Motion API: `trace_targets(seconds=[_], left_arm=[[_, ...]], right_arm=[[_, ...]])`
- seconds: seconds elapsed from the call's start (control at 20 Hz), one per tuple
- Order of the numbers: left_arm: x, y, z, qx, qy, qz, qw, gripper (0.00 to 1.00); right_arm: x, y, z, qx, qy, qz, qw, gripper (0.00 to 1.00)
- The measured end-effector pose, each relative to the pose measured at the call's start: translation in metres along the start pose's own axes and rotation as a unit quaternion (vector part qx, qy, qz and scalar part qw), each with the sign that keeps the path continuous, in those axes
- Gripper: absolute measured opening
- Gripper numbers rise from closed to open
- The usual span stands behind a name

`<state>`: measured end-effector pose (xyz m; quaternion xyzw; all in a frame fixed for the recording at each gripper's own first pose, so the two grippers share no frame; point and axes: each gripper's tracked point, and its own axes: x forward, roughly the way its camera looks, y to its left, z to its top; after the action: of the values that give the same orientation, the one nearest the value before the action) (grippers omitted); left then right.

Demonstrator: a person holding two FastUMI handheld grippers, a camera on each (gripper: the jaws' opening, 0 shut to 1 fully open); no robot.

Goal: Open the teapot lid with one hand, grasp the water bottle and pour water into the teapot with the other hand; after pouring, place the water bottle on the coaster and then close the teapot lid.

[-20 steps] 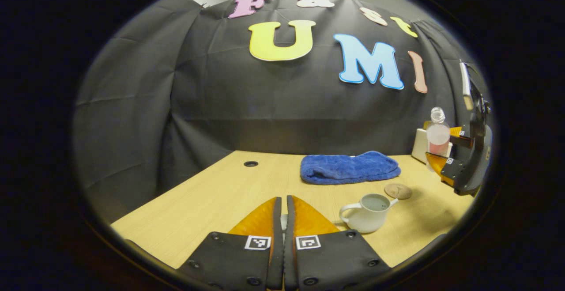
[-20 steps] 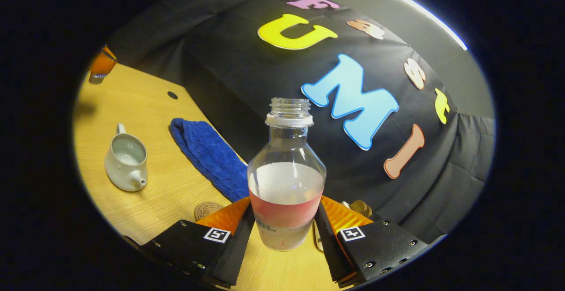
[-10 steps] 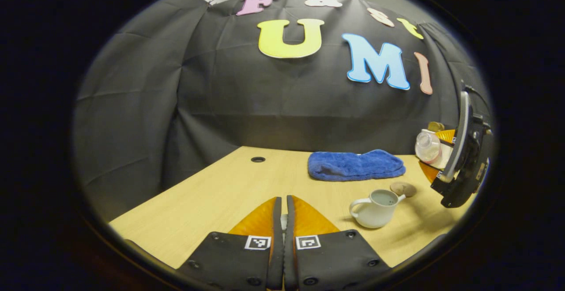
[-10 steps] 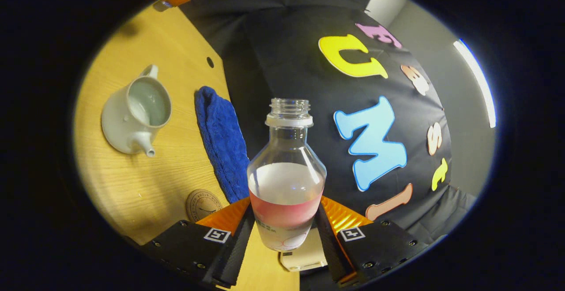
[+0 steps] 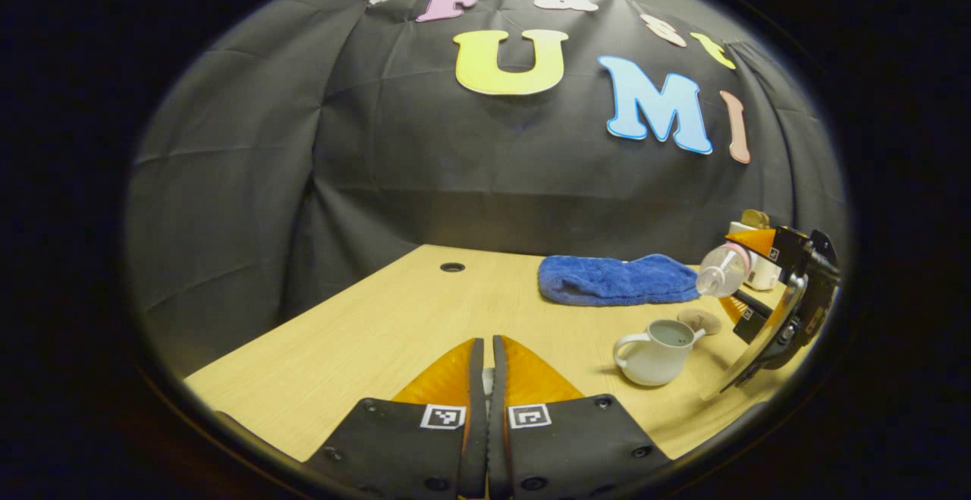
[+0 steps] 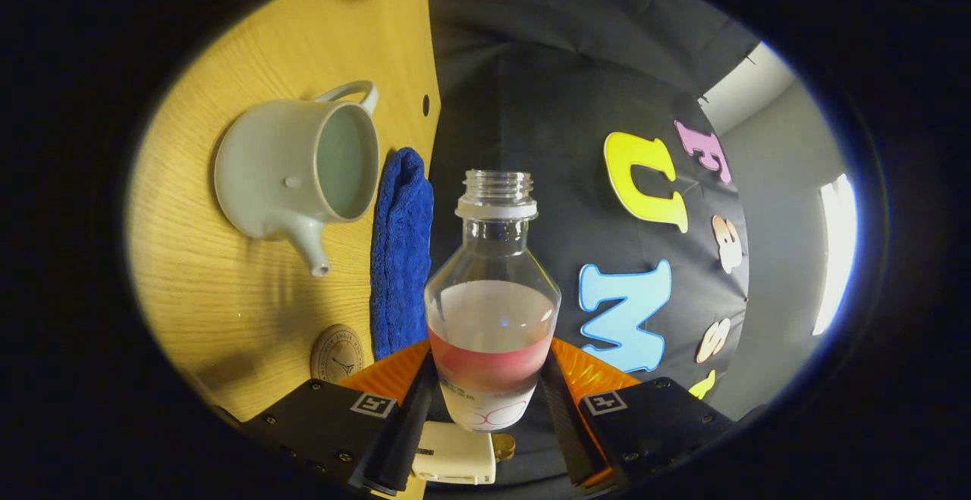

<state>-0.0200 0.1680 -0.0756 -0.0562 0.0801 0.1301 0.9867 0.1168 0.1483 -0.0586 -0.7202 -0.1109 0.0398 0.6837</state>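
Right gripper [image 6: 489, 401] clamped on water bottle [image 6: 491, 310], tipped neck-first toward teapot [image 5: 654, 349] | left gripper [image 5: 485, 401] fingers together, lid hidden | teapot open on table [image 5: 394, 333] | coaster [image 5: 699, 320] just behind teapot | blue towel [image 5: 616, 279] beyond

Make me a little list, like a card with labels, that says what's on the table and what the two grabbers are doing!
teapot: white teapot on the wooden table, lid off, top open
water bottle: clear, uncapped water bottle, tipped toward the teapot
right hand-held gripper: shut on the water bottle
left hand-held gripper: fingers together; a sliver of something pale sits between them, cannot tell what
coaster: round coaster flat on the table, nothing on it
towel: blue towel lying behind the teapot
pouring: no water stream visible
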Motion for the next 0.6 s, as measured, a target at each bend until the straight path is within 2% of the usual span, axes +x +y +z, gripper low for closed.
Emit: trace_targets(seconds=[0.35, 0.6], left_arm=[[-0.005, 0.004, -0.009, -0.014, 0.009, 0.003, 1.0, 0.07], [-0.005, 0.006, -0.01, -0.016, 0.012, 0.003, 1.0, 0.07]], right_arm=[[0.009, -0.009, 0.0, -0.091, -0.023, -0.015, 0.995, 0.74], [0.011, -0.024, -0.001, -0.128, -0.033, -0.029, 0.991, 0.74]])
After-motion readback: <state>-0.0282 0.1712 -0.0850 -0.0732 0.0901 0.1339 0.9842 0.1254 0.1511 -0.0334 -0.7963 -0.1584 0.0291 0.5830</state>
